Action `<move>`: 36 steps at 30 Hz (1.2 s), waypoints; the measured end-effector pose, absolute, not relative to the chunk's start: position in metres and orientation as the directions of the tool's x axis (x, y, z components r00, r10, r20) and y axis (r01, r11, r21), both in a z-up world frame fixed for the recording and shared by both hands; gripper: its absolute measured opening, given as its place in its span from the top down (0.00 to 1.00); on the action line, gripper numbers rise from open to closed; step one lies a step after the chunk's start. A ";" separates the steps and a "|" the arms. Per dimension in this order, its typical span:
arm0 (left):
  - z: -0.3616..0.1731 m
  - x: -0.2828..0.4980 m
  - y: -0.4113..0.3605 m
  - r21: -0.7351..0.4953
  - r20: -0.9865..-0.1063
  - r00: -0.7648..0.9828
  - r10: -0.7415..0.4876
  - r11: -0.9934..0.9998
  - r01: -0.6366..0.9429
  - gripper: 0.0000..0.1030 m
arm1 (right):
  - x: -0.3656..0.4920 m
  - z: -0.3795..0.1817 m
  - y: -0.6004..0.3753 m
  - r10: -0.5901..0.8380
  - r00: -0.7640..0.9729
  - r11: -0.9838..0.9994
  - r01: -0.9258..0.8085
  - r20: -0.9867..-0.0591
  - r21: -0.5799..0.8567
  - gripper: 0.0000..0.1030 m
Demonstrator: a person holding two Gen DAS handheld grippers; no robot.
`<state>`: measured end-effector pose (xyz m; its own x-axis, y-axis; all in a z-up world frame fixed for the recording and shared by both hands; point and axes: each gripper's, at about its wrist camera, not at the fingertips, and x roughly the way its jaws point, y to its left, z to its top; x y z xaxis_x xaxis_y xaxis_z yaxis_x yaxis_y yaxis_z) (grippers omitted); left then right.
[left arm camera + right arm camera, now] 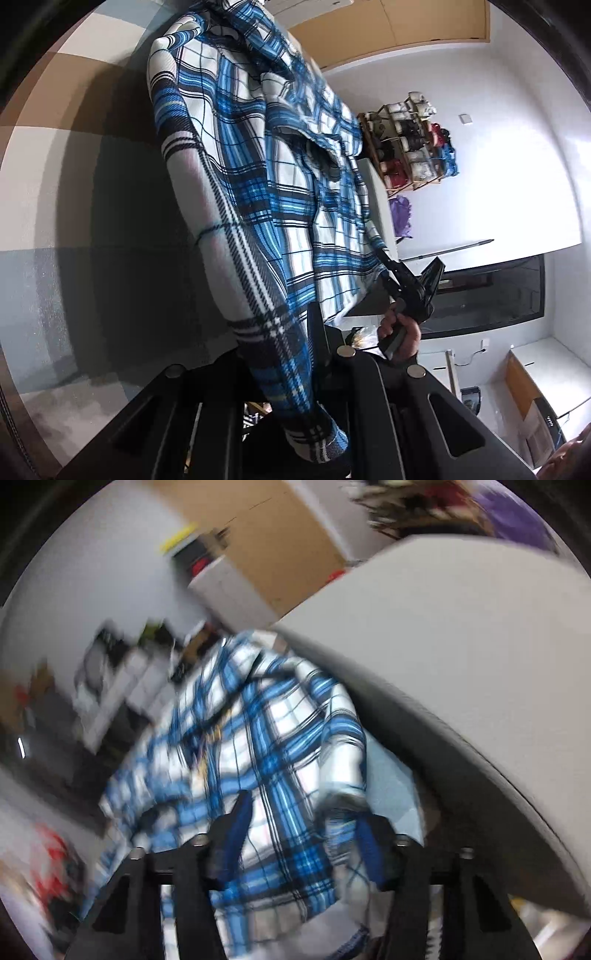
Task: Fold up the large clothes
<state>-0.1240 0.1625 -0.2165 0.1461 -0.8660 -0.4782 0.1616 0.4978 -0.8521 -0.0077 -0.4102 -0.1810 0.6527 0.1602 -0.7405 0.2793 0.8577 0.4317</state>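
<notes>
A large blue, white and black plaid shirt point(251, 177) hangs in the air in front of the left wrist camera. My left gripper point(317, 376) is shut on the plaid shirt, whose cloth runs down between its jaws. My right gripper point(388, 260) shows in the left wrist view, held by a hand point(400, 334), pinching the shirt's far edge. In the blurred right wrist view the shirt point(258, 760) fills the middle, and my right gripper point(299, 834) has cloth bunched between its blue-padded fingers point(236, 827).
A checked brown, white and grey surface point(66, 184) lies behind the shirt. A wooden rack of shoes point(413, 140) and a purple bag point(402, 216) stand by the white wall. A grey cushioned edge point(461, 646) curves across the right wrist view.
</notes>
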 end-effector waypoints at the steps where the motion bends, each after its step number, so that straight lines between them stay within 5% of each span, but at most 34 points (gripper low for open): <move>1: -0.219 -0.122 0.162 -0.844 -0.499 0.142 -0.855 0.517 0.144 0.84 | -0.008 -0.184 -0.412 0.154 0.644 0.856 0.292 -0.750 0.427 0.71; 5: -0.227 -0.120 0.165 -0.839 -0.523 0.133 -0.842 0.536 0.098 0.79 | -0.012 -0.190 -0.426 0.113 0.647 0.842 0.341 -0.754 0.419 0.96; 9: -0.226 -0.122 0.164 -0.811 -0.563 0.137 -0.815 0.577 0.097 0.46 | -0.011 -0.194 -0.428 0.140 0.643 0.852 0.309 -0.753 0.423 0.97; 14: -0.224 -0.124 0.160 -0.792 -0.586 0.144 -0.798 0.601 0.109 0.43 | -0.011 -0.193 -0.428 0.148 0.646 0.855 0.296 -0.749 0.425 0.97; 15: -0.223 -0.125 0.159 -0.786 -0.592 0.149 -0.792 0.608 0.112 0.44 | -0.013 -0.191 -0.430 0.148 0.655 0.851 0.298 -0.741 0.433 0.97; 18: -0.224 -0.125 0.157 -0.749 -0.637 0.143 -0.757 0.652 0.116 1.00 | -0.019 -0.186 -0.435 0.158 0.681 0.835 0.294 -0.715 0.465 0.97; 36: -0.208 -0.177 0.172 -0.721 -0.655 0.247 -0.715 0.688 0.081 1.00 | -0.070 -0.147 -0.462 0.219 0.745 0.772 0.263 -0.630 0.579 0.98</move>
